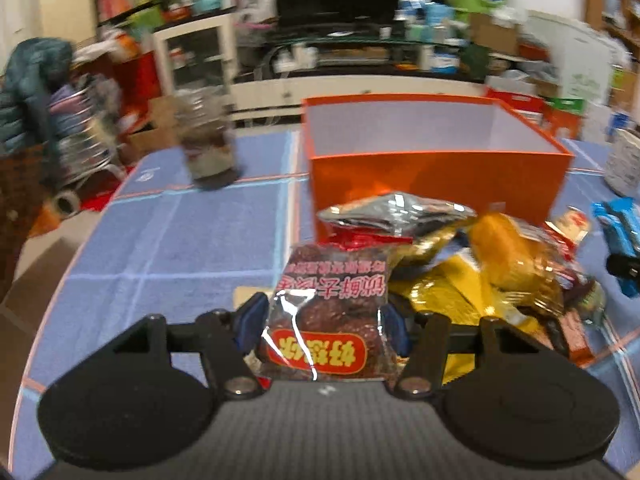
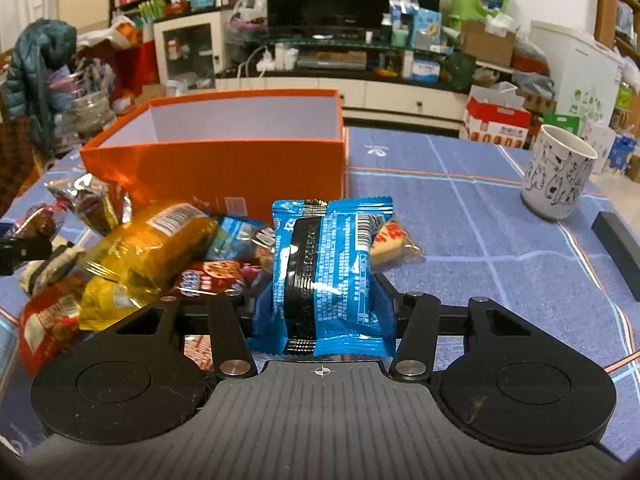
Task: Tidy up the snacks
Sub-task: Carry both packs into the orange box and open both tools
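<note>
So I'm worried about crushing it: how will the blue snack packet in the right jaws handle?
The blue snack packet looks light and crinkly, so it probably flexes. Its glossy film may slip. Contents could break if squeezed.

left wrist: close, downward | right wrist: same | shared: orange box (image 1: 436, 168)

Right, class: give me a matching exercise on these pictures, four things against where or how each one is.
Things:
1. blue packet
2. brown packet
3. orange box
4. mug

States:
A. open on top, behind the pile of snacks
B. held in the left gripper
C. standing alone on the blue cloth
D. held in the right gripper

Pairs: 1-D, 2-B, 3-A, 4-C
</note>
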A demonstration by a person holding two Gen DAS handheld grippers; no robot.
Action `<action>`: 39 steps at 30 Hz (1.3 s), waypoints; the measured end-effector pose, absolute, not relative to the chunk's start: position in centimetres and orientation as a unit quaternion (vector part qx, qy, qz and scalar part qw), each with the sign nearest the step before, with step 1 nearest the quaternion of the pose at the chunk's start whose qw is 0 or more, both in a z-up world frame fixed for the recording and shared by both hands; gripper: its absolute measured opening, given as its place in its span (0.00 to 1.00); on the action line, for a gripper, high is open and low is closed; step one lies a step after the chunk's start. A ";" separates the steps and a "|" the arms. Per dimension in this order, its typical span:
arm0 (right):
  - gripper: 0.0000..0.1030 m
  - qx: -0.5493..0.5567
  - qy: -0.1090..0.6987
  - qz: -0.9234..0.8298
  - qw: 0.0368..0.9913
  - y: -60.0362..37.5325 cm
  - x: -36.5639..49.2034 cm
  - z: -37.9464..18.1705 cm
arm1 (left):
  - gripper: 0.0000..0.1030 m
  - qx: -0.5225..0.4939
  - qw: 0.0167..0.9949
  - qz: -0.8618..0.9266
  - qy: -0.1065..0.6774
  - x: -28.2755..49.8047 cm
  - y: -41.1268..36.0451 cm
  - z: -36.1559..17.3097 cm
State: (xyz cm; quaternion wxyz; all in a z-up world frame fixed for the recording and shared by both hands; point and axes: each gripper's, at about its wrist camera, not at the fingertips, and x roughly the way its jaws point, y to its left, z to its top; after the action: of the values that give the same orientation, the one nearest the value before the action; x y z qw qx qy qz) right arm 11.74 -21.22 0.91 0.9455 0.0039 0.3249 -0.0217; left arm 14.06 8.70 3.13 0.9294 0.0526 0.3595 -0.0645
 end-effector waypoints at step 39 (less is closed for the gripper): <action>0.37 0.019 0.248 0.034 0.968 -16.2 11.3 7.5 | 0.57 0.013 0.956 -0.003 0.292 11.9 6.8 9.2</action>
State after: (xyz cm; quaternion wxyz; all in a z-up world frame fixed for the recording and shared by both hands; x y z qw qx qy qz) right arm 11.29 -16.16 7.55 0.9680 0.0191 0.2480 0.0344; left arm 11.94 6.78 9.16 0.9562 0.0126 0.2923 -0.0031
